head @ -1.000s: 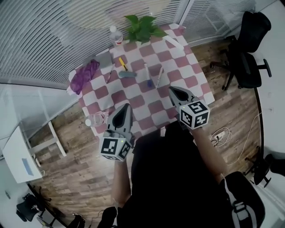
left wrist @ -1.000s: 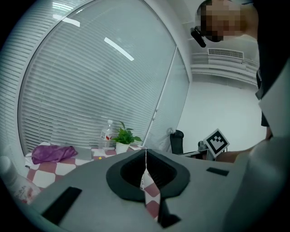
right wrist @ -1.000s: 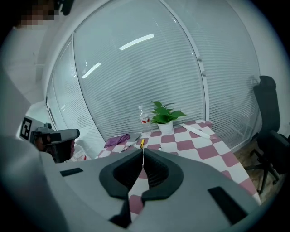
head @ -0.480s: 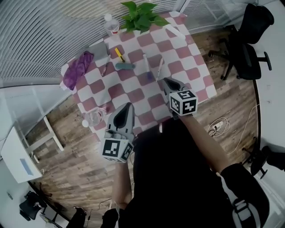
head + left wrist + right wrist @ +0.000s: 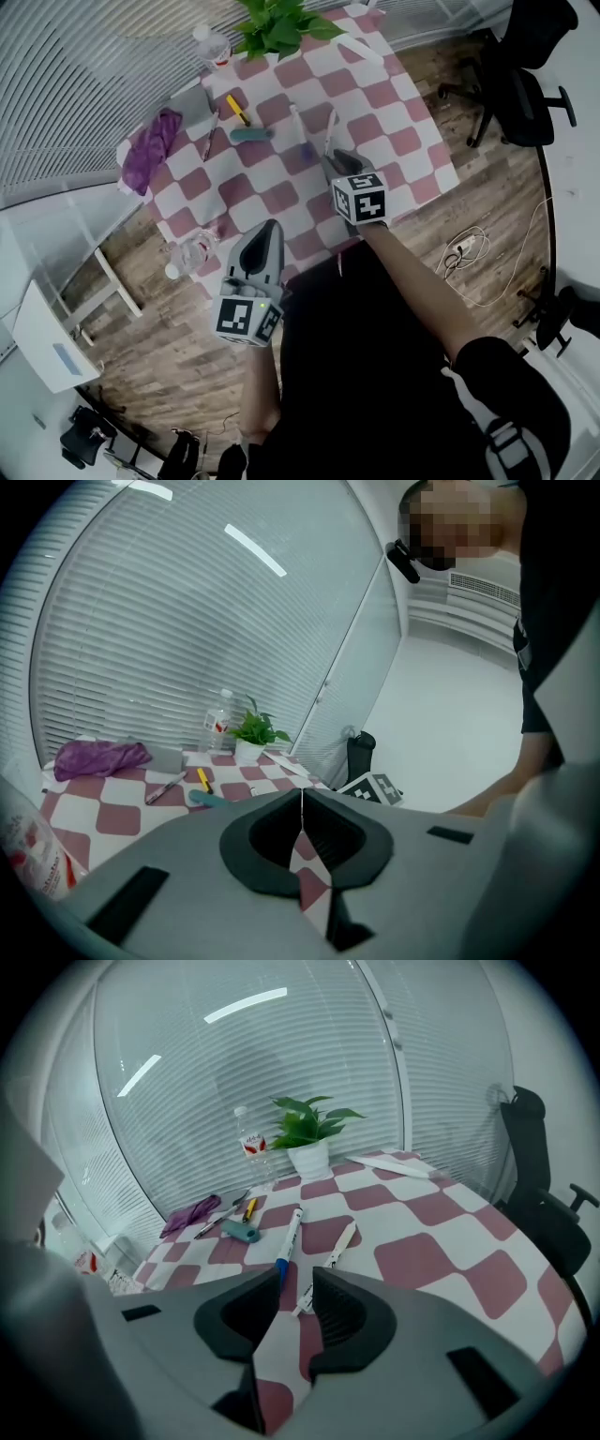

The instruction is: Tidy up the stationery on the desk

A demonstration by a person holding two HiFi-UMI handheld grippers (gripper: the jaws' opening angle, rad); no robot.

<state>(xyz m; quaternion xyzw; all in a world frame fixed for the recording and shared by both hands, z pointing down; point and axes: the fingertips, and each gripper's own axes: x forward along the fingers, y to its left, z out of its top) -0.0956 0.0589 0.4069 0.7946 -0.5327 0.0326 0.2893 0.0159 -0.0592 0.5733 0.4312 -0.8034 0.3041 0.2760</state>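
— What is standing on your table (image 5: 375,94)?
— A white pot (image 5: 309,1159) holding a leafy plant (image 5: 309,1119).
— And the marker (image 5: 289,1235)?
— It lies mid-table, running lengthwise away from your right gripper (image 5: 295,1279), blue end nearest its slightly parted, empty jaws. Your left gripper (image 5: 302,794) is closed.

Blue-tipped marker (image 5: 288,1238) and white pen (image 5: 337,1249) lie flat, just apart

Bench (image 5: 370,103): dusty-red and white checks. Cloth (image 5: 150,150) purple. Utility knife (image 5: 236,110) yellow. Marker (image 5: 289,1232) white, blue end. Plant (image 5: 277,23) green, pot (image 5: 309,1160) white.
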